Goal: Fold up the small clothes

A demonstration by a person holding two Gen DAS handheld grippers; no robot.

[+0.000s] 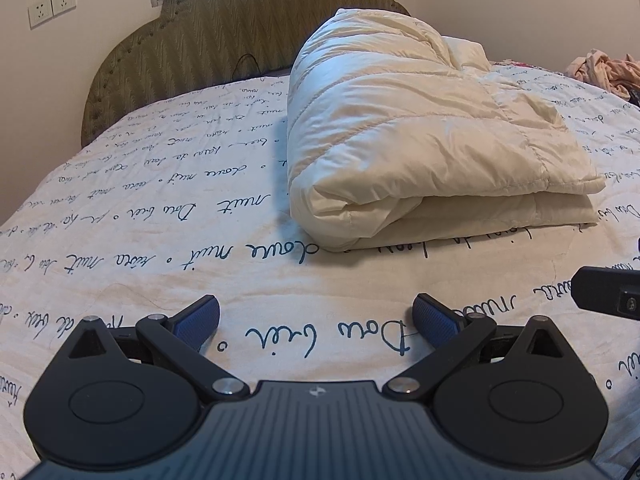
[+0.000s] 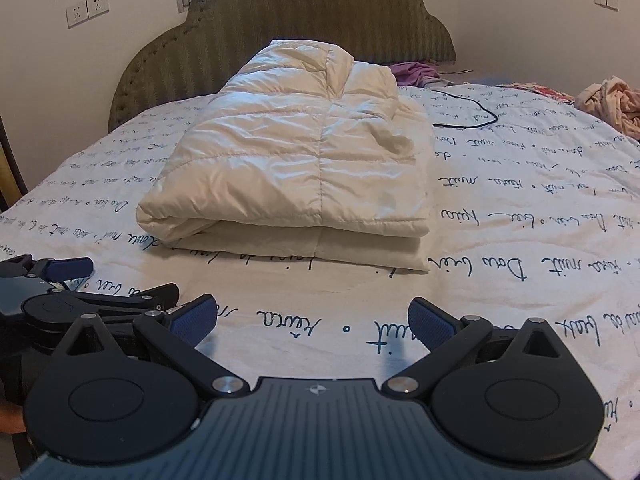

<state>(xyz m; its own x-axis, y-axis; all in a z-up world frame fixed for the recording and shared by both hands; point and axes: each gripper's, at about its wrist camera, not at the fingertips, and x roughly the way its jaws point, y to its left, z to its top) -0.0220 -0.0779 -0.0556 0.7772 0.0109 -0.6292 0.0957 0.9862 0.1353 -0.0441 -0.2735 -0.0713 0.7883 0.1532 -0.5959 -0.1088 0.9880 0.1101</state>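
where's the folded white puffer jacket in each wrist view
Left wrist: the folded white jacket sits right of centre, upper half, on the bedsheet.
Right wrist: the jacket sits just left of centre, upper half.
Shared landmark: the green headboard behind it; the pink clothes pile also shows at the right edge of both.

— How are the two grippers held?
— The left gripper (image 1: 316, 318) and right gripper (image 2: 312, 320) sit low, side by side, blue-padded fingers (image 2: 434, 326) spread wide, gripping nothing.
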